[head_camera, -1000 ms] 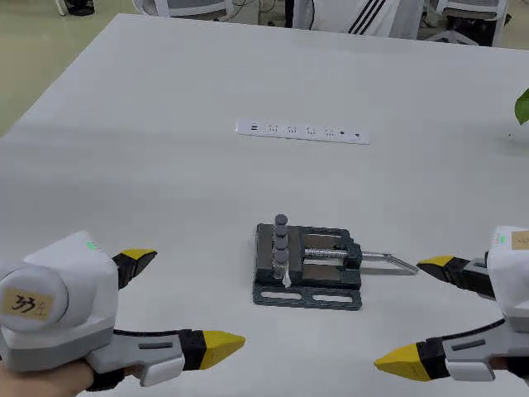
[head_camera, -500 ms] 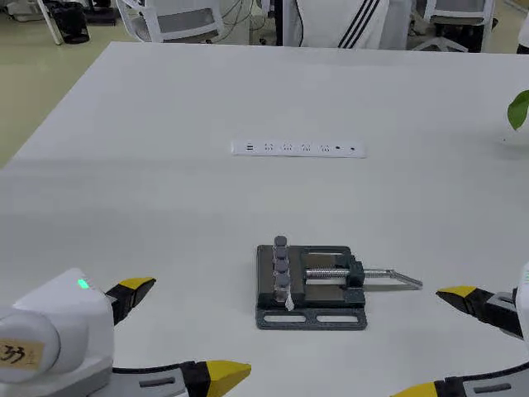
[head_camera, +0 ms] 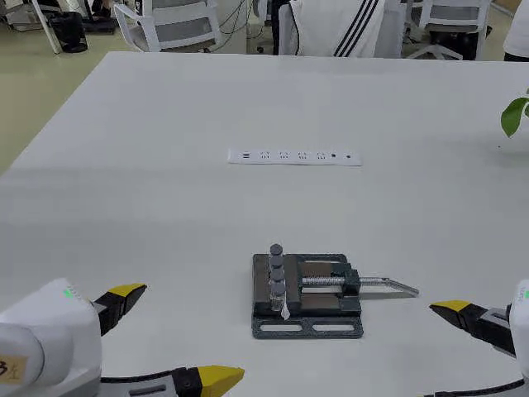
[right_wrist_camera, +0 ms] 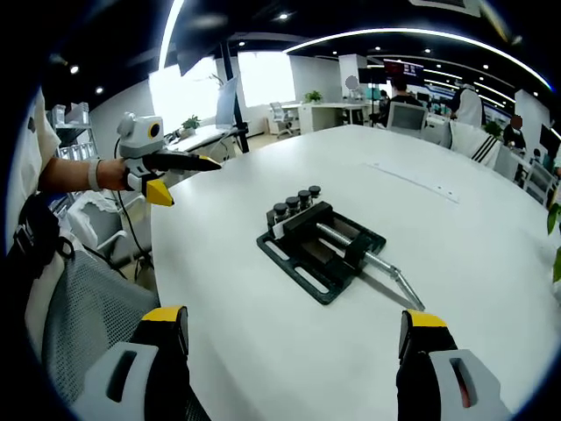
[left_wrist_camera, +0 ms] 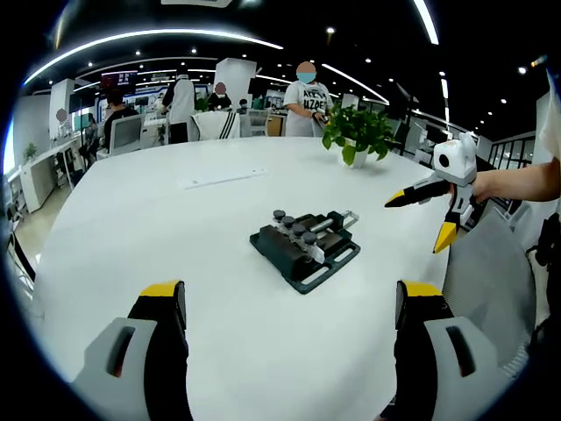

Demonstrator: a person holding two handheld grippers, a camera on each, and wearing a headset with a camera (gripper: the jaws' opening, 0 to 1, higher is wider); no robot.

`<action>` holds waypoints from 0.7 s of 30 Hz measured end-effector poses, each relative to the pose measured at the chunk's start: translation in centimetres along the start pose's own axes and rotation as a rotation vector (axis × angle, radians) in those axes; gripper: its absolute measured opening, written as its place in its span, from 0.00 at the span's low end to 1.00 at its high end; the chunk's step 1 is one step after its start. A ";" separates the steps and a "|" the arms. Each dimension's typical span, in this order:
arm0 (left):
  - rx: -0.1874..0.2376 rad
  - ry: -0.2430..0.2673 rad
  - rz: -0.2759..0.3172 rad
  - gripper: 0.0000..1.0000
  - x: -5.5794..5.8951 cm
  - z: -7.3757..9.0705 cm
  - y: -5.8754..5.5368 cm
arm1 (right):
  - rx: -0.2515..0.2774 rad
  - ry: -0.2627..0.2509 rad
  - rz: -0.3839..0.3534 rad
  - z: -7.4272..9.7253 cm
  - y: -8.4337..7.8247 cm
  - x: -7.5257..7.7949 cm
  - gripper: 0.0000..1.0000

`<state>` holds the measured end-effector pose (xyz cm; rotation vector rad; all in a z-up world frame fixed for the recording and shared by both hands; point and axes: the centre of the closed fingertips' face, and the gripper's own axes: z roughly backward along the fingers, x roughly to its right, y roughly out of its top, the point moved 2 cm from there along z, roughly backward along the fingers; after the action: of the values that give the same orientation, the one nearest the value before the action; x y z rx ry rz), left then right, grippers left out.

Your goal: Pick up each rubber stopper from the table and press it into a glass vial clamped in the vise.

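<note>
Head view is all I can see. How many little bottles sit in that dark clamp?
Observer: Four vials in a row in the vise, each with a dark stopper on top.
Operator: The pincer at the right, is it open?
Observer: Yes, the right gripper stands with jaws wide apart, holding nothing.
Operator: That leaf at the right edge?
Observer: It belongs to a potted plant standing on the table.
</note>
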<state>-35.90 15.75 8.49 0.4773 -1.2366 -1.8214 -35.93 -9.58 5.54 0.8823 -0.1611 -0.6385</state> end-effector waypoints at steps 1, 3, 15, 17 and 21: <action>-0.001 0.000 -0.001 0.99 0.1 0.0 0.0 | 0.001 -0.005 -0.003 0.1 0.0 0.1 0.99; -0.002 0.000 0.000 0.99 0.1 -0.1 0.0 | 0.002 -0.006 -0.002 0.2 0.0 0.1 0.99; -0.004 -0.004 0.009 0.99 0.1 -0.4 -0.3 | 0.003 -0.023 -0.018 0.3 -0.3 0.3 0.99; -0.004 -0.004 0.008 0.99 0.1 -0.4 -0.3 | 0.002 -0.024 -0.020 0.3 -0.3 0.1 0.98; 0.001 -0.004 0.010 0.99 0.1 -0.5 -0.2 | 0.002 -0.024 -0.017 0.2 -0.3 0.1 0.98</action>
<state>-35.69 15.45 8.12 0.4672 -1.2399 -1.8141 -36.09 -9.95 5.42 0.8785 -0.1759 -0.6655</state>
